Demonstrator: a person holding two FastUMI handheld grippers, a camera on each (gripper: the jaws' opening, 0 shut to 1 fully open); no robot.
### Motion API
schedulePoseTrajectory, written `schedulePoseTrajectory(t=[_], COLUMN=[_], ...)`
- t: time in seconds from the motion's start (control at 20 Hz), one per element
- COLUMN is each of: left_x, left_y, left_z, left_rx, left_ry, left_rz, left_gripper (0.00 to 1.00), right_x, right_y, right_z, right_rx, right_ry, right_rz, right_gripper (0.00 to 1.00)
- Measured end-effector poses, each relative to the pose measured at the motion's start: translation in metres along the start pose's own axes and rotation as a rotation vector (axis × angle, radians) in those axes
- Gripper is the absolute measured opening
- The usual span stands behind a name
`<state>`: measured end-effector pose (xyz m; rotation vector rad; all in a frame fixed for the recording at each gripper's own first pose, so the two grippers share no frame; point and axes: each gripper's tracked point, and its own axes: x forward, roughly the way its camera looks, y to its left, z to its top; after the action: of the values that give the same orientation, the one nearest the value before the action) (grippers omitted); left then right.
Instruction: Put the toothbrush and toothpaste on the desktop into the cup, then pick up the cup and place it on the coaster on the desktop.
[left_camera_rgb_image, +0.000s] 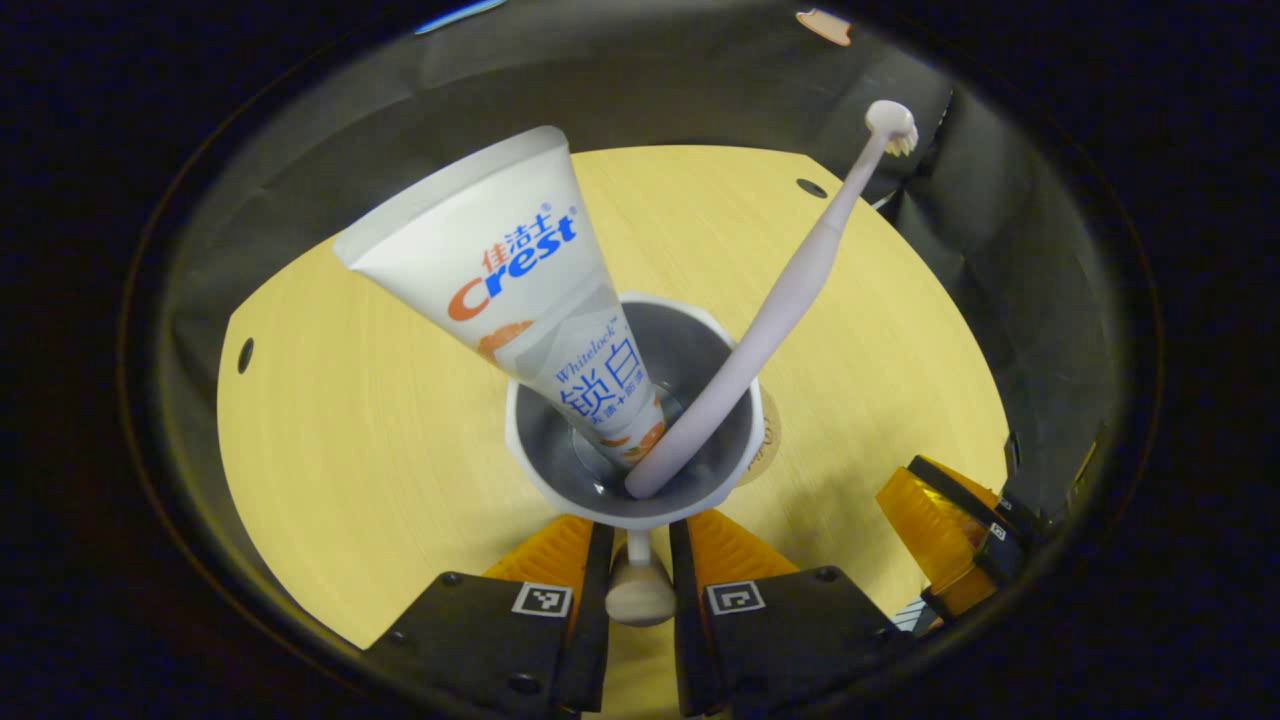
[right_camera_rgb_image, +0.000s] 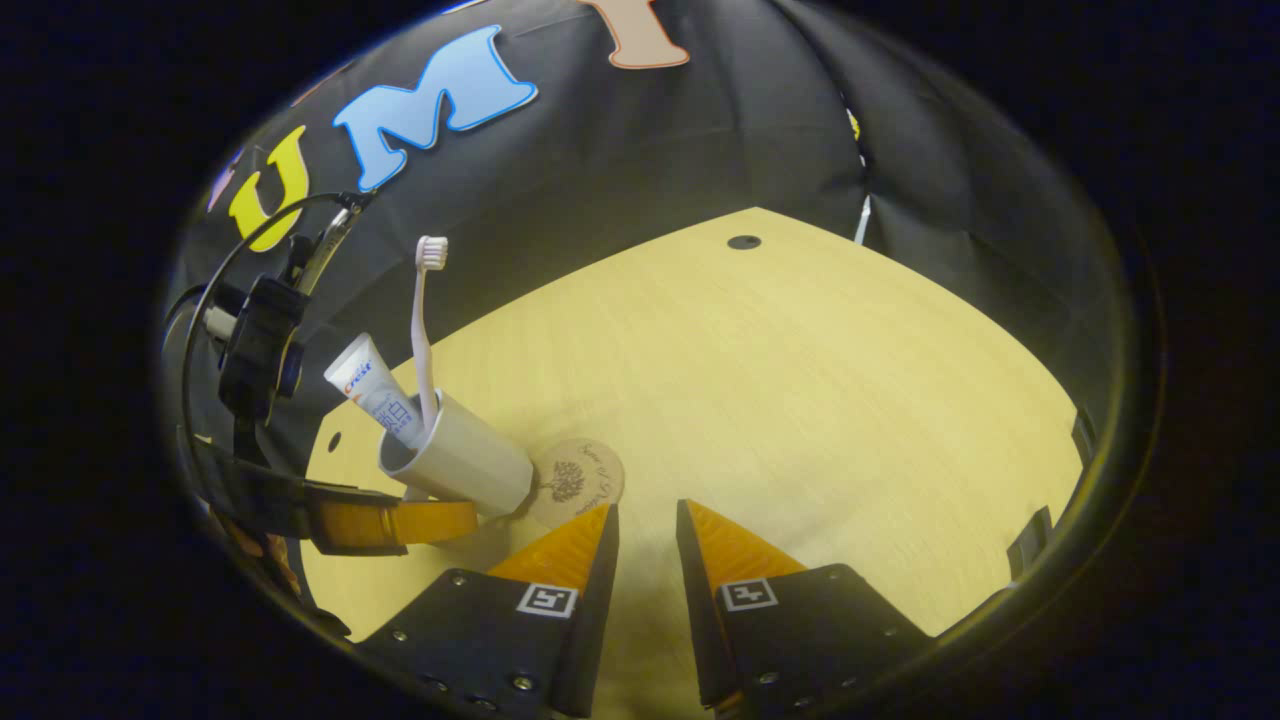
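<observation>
your left gripper (left_camera_rgb_image: 640, 560) grips the cup (left_camera_rgb_image: 632, 410) by its handle, toothpaste (left_camera_rgb_image: 520, 290) and toothbrush (left_camera_rgb_image: 790, 300) inside — the coaster (right_camera_rgb_image: 575, 482) lies just beside its base; right gripper (right_camera_rgb_image: 647, 540) narrow, empty.

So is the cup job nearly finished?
Nearly. The toothbrush and toothpaste already stand in the cup. The left hand-held gripper holds the cup by its handle, beside the coaster. Left to do: set the cup squarely on the coaster and let go.
</observation>
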<state>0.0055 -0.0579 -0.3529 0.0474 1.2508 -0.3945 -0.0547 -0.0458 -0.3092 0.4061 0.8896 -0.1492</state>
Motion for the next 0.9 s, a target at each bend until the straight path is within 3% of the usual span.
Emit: schedulePoseTrajectory(t=[0.45,0.9], left_x=[-0.047,-0.077], left_y=[-0.009,-0.004], left_z=[-0.026,-0.04], left_rx=[0.049,0.095], left_ry=[0.016,-0.011], left_rz=[-0.015,0.019], left_gripper=[0.35,0.35], right_x=[-0.004,0.001], right_y=[-0.04,-0.043], right_z=[0.001,-0.004], right_rx=[0.056,0.062], right_ry=[-0.003,0.019], right_rz=[-0.056,-0.057], right_gripper=[0.38,0.38])
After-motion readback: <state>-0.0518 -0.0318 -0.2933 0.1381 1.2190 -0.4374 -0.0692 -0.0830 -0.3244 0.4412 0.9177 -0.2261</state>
